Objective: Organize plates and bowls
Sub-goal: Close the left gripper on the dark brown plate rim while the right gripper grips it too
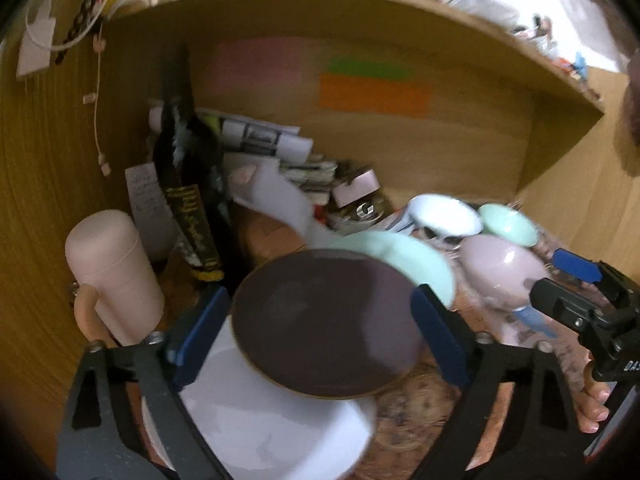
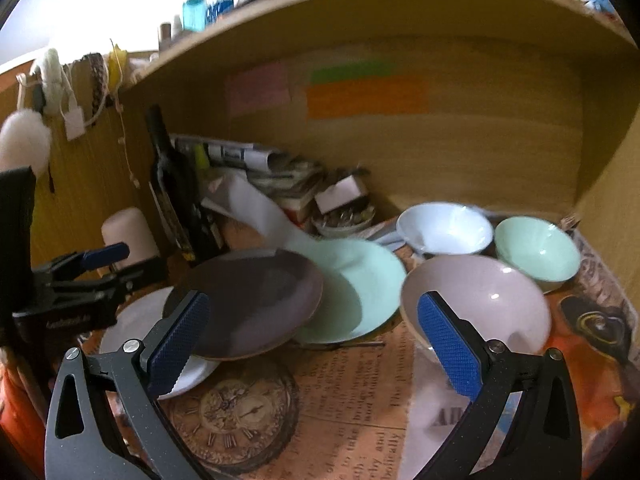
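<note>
Both jaws were wide open and held nothing. The left gripper (image 1: 320, 344) hung over the dark plate (image 1: 326, 320), which leaned on the white plate (image 1: 280, 420) and green plate (image 2: 356, 292). It looked hard, smooth, slippery and breakable, so pinching its rim seemed best. The right gripper (image 2: 316, 348) waited near the pink bowl (image 2: 480, 296).

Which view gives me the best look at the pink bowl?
The right wrist view: the pink bowl is near and its whole rim and inside show, with only the right gripper finger across its front. The left wrist view shows it small, blurred, off to the right.
</note>
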Action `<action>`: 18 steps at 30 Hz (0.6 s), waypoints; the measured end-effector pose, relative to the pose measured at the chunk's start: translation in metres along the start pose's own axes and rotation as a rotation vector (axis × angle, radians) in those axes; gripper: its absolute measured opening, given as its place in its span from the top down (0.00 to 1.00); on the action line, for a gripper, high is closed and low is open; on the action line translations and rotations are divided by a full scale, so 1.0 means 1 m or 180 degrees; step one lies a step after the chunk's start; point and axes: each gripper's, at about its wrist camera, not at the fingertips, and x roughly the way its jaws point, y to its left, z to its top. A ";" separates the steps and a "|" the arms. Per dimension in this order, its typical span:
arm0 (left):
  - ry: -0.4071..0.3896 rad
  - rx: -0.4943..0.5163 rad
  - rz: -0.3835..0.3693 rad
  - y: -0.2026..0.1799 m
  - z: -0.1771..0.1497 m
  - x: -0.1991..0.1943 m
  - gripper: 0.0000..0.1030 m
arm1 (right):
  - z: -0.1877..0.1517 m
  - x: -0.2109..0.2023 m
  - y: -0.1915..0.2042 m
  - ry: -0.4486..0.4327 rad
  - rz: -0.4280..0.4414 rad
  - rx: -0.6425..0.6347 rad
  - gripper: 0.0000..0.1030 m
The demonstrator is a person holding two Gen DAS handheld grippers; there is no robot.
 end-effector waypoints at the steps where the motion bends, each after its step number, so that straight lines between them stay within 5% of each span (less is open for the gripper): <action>1: 0.0049 -0.0001 -0.0002 0.004 0.000 0.004 0.15 | 0.000 0.004 0.000 0.0041 0.0013 0.0007 0.00; 5: 0.0272 -0.0051 0.0046 0.023 0.003 0.026 0.21 | -0.003 0.028 0.000 0.0245 0.0057 0.0054 0.05; 13: 0.0715 -0.0054 0.0014 0.051 0.000 0.070 0.36 | -0.006 0.074 -0.003 0.0712 0.0121 0.0134 0.39; 18: 0.0913 -0.0104 -0.0021 0.064 0.000 0.087 0.46 | -0.009 0.096 -0.008 0.0921 0.0099 0.0179 0.47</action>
